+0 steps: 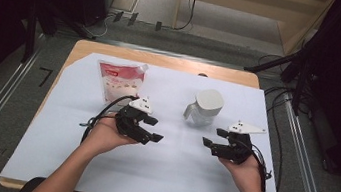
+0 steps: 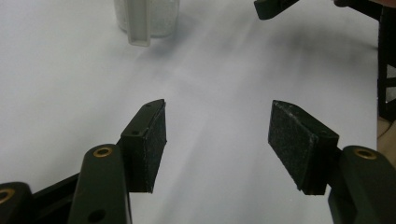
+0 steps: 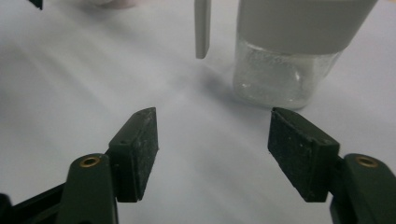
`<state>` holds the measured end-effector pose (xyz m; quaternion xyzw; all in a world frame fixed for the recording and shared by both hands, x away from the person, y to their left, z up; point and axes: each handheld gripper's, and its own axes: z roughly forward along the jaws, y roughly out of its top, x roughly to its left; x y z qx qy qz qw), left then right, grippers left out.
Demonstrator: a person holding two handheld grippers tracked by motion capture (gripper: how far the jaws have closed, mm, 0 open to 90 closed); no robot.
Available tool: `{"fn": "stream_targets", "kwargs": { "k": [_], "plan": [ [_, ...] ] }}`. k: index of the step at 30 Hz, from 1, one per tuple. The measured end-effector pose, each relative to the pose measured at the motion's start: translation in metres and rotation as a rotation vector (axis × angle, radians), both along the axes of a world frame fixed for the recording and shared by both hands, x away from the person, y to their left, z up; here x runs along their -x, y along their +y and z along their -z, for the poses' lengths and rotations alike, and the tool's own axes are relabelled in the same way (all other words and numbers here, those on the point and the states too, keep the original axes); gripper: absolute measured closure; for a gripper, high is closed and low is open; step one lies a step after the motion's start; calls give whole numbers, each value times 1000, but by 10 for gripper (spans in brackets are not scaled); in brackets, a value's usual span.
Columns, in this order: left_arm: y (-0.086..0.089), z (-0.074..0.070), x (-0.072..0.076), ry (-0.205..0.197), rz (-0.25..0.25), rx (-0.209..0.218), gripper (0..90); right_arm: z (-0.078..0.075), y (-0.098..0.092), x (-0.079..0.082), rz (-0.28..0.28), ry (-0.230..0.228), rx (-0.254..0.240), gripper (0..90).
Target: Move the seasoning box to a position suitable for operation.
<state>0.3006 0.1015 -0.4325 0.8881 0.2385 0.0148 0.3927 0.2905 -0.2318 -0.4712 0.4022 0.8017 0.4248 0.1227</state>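
Jug (image 1: 205, 108) just beyond right hand-held gripper (image 1: 215, 137), apart.

Table (image 1: 84, 49) bearing a paper sheet (image 1: 167, 176). Pouch (image 1: 119, 81) lies at far left; lidded jug (image 1: 204, 108) stands at far right. Left gripper (image 1: 151, 128) sits before the pouch, right gripper (image 1: 215, 138) before the jug, well apart.

A white sheet (image 1: 163, 170) covers the pale wooden desk (image 1: 84, 46). The flat plastic pouch (image 1: 119, 82) at upper left is white with a red band. The clear glass jug (image 1: 203, 108) carries a pale grey lid. Both grippers are black with white top plates.
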Motion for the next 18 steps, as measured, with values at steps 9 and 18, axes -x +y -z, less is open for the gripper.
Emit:
{"fn": "stream_targets", "kwargs": {
  "k": [9, 18],
  "plan": [
    [2, -3, 0, -13, -13, -6, 355, -1, -3, -12, 81, 8, -26, 210],
    [7, -6, -3, 50, 11, 74, 367, -6, -4, -24, 153, -8, -7, 154]
  ]
}}
